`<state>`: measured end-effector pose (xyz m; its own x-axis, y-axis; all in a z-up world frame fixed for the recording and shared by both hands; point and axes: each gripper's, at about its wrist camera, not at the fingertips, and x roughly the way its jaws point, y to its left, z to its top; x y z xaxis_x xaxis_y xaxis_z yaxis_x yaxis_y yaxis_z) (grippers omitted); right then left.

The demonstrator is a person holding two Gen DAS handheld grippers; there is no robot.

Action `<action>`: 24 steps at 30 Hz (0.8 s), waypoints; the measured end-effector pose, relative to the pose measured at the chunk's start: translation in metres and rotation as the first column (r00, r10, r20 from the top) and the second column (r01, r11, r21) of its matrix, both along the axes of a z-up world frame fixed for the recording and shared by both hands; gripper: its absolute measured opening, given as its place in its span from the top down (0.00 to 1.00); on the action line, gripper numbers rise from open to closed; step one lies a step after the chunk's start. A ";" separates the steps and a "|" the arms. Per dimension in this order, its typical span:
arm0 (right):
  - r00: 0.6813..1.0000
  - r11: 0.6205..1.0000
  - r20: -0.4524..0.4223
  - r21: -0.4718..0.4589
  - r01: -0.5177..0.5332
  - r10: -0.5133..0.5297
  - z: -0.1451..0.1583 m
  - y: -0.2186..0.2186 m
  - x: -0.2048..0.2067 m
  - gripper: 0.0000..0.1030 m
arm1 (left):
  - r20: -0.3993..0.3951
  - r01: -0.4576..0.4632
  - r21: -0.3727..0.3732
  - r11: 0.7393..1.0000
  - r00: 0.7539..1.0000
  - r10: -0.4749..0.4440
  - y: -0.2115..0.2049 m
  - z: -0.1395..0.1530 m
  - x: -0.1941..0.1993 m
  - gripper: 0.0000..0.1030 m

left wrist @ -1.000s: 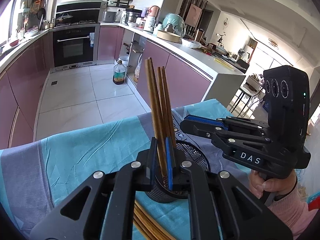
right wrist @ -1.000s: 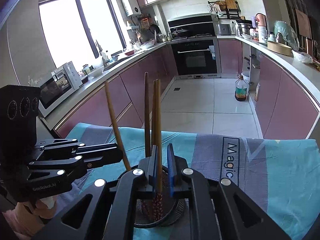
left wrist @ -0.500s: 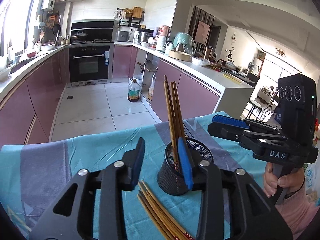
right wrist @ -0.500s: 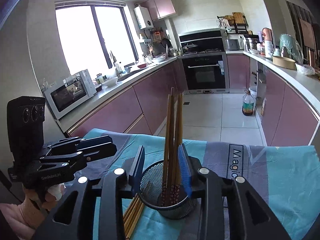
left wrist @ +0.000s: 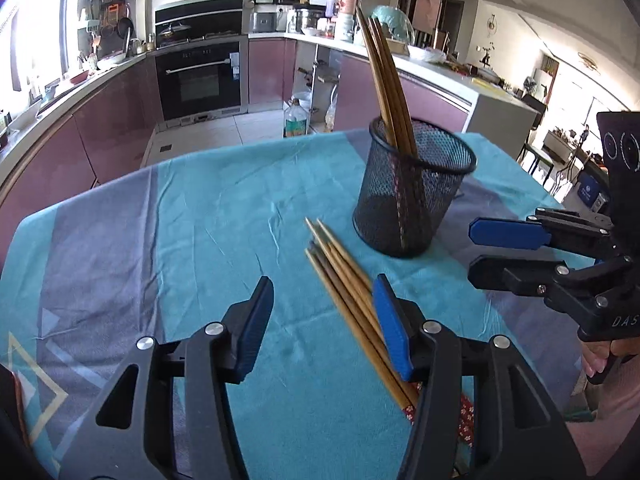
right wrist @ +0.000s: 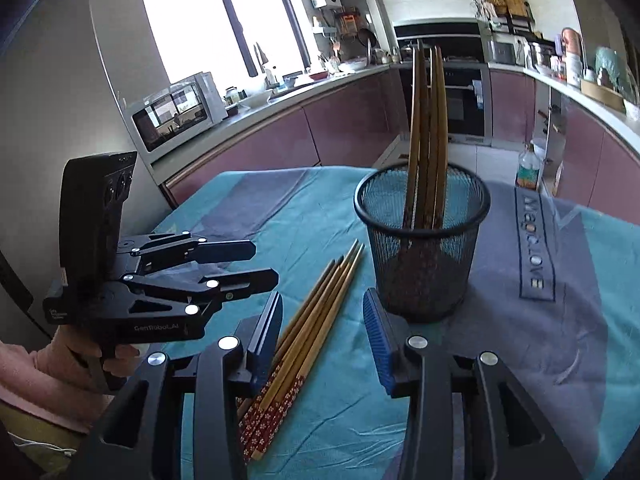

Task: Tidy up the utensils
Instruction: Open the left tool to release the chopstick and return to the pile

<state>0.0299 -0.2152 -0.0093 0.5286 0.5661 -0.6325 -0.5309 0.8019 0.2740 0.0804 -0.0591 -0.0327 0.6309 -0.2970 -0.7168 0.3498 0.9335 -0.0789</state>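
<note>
A black mesh cup [left wrist: 416,188] stands on the blue tablecloth and holds several wooden chopsticks [left wrist: 384,76] leaning upright. It also shows in the right wrist view [right wrist: 424,240], with the chopsticks [right wrist: 428,132] inside. A loose bundle of chopsticks [left wrist: 344,288] lies on the cloth just in front of the cup, also seen in the right wrist view [right wrist: 308,332]. My left gripper [left wrist: 324,320] is open and empty above the cloth, near the bundle. My right gripper [right wrist: 324,328] is open and empty, right over the bundle's patterned ends.
The table's cloth [left wrist: 160,216] ends at a far edge with kitchen floor beyond. Purple cabinets and an oven [left wrist: 200,76] line the walls. A microwave [right wrist: 176,116] sits on the left counter. The other gripper appears at right [left wrist: 552,264] and at left [right wrist: 168,280].
Both grippers let go of chopsticks in the cup, opened wide and pulled back and down. The cup now stands clear ahead, and the loose bundle lies between the fingers.
</note>
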 end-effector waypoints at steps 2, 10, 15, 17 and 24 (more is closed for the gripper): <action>0.999 1.000 -0.028 0.013 0.017 -0.016 -0.009 -0.002 0.001 0.62 | -0.014 0.013 0.023 1.000 1.000 -0.013 -0.006 -0.012 -0.003 0.50; 0.997 1.000 -0.070 0.010 0.018 -0.018 -0.022 0.002 0.002 0.62 | -0.063 0.050 0.089 0.995 0.997 -0.044 -0.024 -0.040 -0.001 0.52; 0.996 1.000 -0.090 -0.008 0.009 -0.009 -0.030 0.008 0.001 0.62 | -0.068 0.044 0.078 0.996 0.997 -0.039 -0.023 -0.041 -0.001 0.52; 0.995 1.000 -0.096 -0.030 0.007 -0.010 -0.032 0.012 0.001 0.62 | -0.070 0.041 0.072 0.997 0.997 -0.036 -0.022 -0.042 -0.002 0.53; 0.991 0.995 -0.124 -0.092 0.029 -0.041 -0.046 0.019 0.008 0.70 | -0.094 0.044 0.042 0.998 0.995 -0.040 -0.017 -0.042 -0.005 0.58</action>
<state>0.0374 -0.1959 -0.0557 0.4600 0.4863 -0.7430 -0.4679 0.8439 0.2626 0.0755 -0.0764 -0.0751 0.5487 -0.2887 -0.7846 0.3818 0.9215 -0.0720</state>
